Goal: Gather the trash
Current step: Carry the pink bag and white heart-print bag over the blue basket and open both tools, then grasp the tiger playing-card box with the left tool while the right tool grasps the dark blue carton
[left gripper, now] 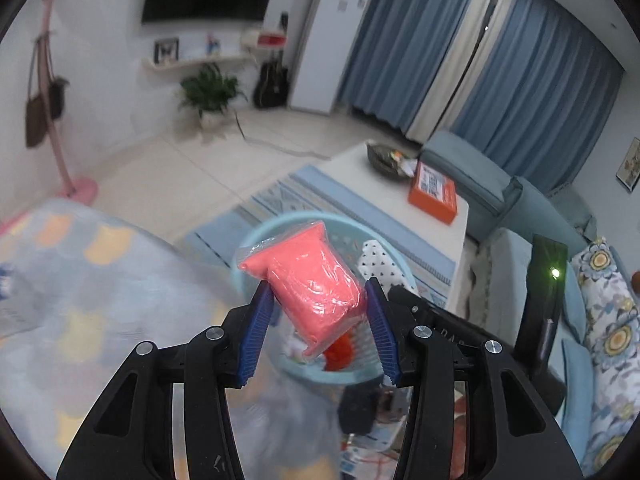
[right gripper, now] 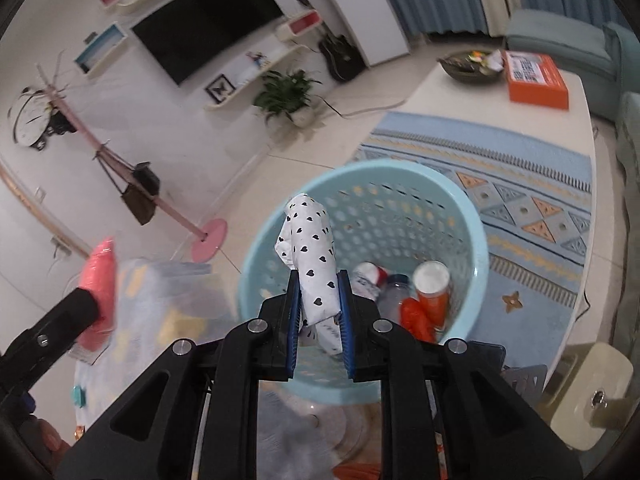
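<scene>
Gripping a pink plastic-wrapped packet [left gripper: 316,284] between its blue pads [left gripper: 256,332], the left gripper [left gripper: 318,316] is holding it above the light blue basket [left gripper: 256,236]. The right gripper [right gripper: 319,316] is clamping a white wrapper with black hearts [right gripper: 314,264] over the near rim of the same basket, which is sitting on the floor beside the patterned rug [right gripper: 520,184]. Lying inside the basket are an orange can [right gripper: 434,292], a clear bottle [right gripper: 394,294] and other scraps.

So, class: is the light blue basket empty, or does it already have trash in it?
Not empty. In the right wrist view the light blue basket already holds an orange can, a clear bottle and other bits at its bottom.
</scene>
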